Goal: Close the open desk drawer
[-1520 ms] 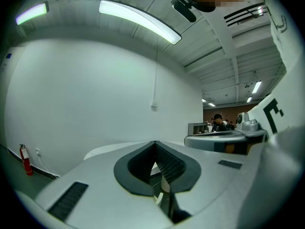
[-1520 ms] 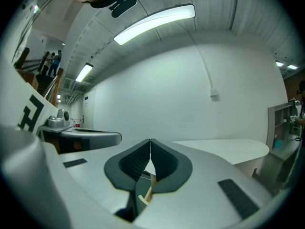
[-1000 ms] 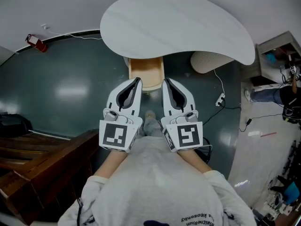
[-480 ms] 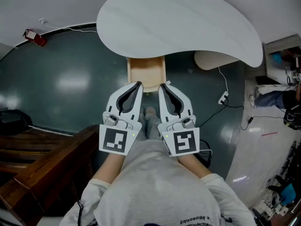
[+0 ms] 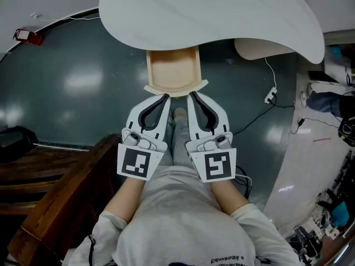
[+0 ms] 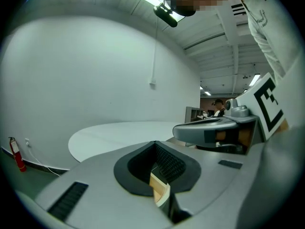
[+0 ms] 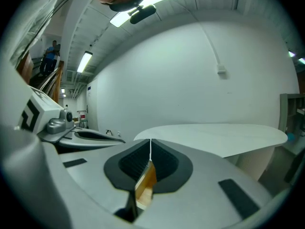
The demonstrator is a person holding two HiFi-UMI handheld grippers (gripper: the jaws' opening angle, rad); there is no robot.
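Observation:
The open wooden drawer [image 5: 172, 71] juts out from under the white rounded desk top [image 5: 211, 15], its pale front panel [image 5: 176, 88] facing me. My left gripper [image 5: 165, 97] and right gripper [image 5: 190, 96] are side by side, tips just short of that front panel; contact cannot be told. Both have their jaws shut with nothing between them. In the left gripper view the left gripper [image 6: 155, 142] shows a sliver of the drawer's wood [image 6: 159, 187] through its pad gap. The right gripper [image 7: 150, 140] shows the same wood [image 7: 145, 182] below the desk top [image 7: 214, 132].
Dark wooden steps [image 5: 50, 187] stand at the lower left, close to my left arm. A red fire extinguisher [image 5: 25, 36] stands by the wall. A cable with a power strip [image 5: 270, 96] trails on the floor at the right, near a white ribbed bin [image 5: 260, 47].
Both grippers have sunk and come close to the drawer's front panel, still side by side. More of the open drawer shows under the desk top.

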